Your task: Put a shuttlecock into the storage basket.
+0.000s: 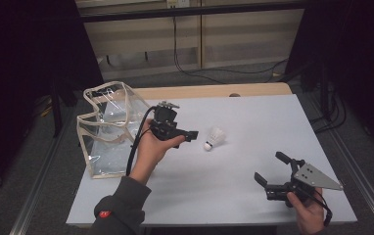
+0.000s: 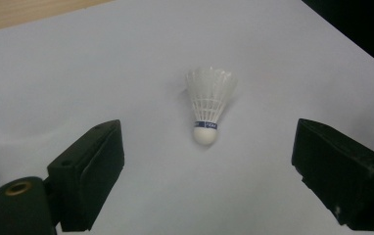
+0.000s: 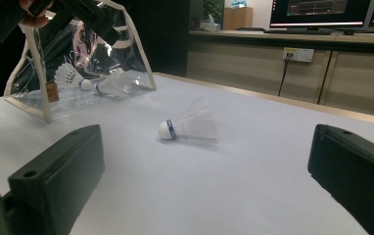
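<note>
White shuttlecock [image 1: 214, 138] lies on tabletop [image 1: 253, 122] just beyond left claw [image 1: 192, 135], cork toward it, long axis roughly along its reach. Left claw wide open, empty, nearer; right claw [image 1: 272, 169] open, empty, well apart.

A white shuttlecock [image 1: 215, 138] with a blue band lies on its side on the desk [image 1: 253, 127]. In the high view its cork tip points toward seven o'clock, its feathers toward one o'clock.

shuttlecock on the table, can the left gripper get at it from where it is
Probably yes. The left gripper is open and points at the shuttlecock, which lies alone on the bare table with nothing between them.
</note>
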The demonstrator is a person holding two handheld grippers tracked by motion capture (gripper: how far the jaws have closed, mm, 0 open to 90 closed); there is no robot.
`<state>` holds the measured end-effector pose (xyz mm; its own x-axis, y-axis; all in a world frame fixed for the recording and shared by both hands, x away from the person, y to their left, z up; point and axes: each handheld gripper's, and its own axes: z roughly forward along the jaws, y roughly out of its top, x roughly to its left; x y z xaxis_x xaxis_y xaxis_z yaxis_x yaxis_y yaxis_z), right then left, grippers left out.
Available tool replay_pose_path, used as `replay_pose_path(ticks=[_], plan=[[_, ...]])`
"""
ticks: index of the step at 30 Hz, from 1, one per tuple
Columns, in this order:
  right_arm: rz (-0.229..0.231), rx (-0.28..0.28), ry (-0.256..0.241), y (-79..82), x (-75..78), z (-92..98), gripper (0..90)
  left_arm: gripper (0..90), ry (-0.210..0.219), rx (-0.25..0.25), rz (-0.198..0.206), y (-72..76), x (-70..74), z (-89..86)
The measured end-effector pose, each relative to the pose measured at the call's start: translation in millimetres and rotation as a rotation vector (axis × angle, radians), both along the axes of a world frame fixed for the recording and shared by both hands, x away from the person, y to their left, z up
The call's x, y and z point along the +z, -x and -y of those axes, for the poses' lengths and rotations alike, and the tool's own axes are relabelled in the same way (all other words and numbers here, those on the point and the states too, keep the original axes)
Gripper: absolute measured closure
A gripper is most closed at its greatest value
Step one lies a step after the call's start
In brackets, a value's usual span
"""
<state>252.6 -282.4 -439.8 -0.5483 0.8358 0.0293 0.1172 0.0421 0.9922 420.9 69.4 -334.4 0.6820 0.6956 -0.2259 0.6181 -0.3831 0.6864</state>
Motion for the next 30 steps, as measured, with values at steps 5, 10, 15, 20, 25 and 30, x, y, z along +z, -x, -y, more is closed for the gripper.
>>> replay_pose_path(ticks=[5, 10, 15, 20, 25, 30], plan=[[0.001, 0.002, 0.0, -0.2, 0.1, 0.0, 0.3, 12.5, 0.01, 0.002, -0.007, 1.2, -6.3, 2.7], [0.0, 0.005, -0.001, 0.0, 0.2, -0.6, 0.3, 12.5, 0.0, -0.007, -0.009, 1.9, -12.2, 5.1], [-0.001, 0.001, -0.002, -0.2, 0.1, 0.0, 0.3, 12.5, 0.0, -0.006, -0.009, 1.8, -15.2, 5.4], [0.001, 0.003, -0.001, -0.3, 0.1, -0.2, 0.3, 12.5, 0.003, 0.002, -0.01, 2.4, -17.9, 5.8], [0.001, 0.003, -0.001, -0.2, 0.2, -0.1, 0.4, 12.5, -0.001, 0.004, -0.011, 2.7, -21.5, 6.4], [0.0, 0.001, -0.001, -0.3, 0.2, 0.2, 0.4, 12.5, -0.011, 0.001, -0.015, 3.0, -27.3, 7.3]])
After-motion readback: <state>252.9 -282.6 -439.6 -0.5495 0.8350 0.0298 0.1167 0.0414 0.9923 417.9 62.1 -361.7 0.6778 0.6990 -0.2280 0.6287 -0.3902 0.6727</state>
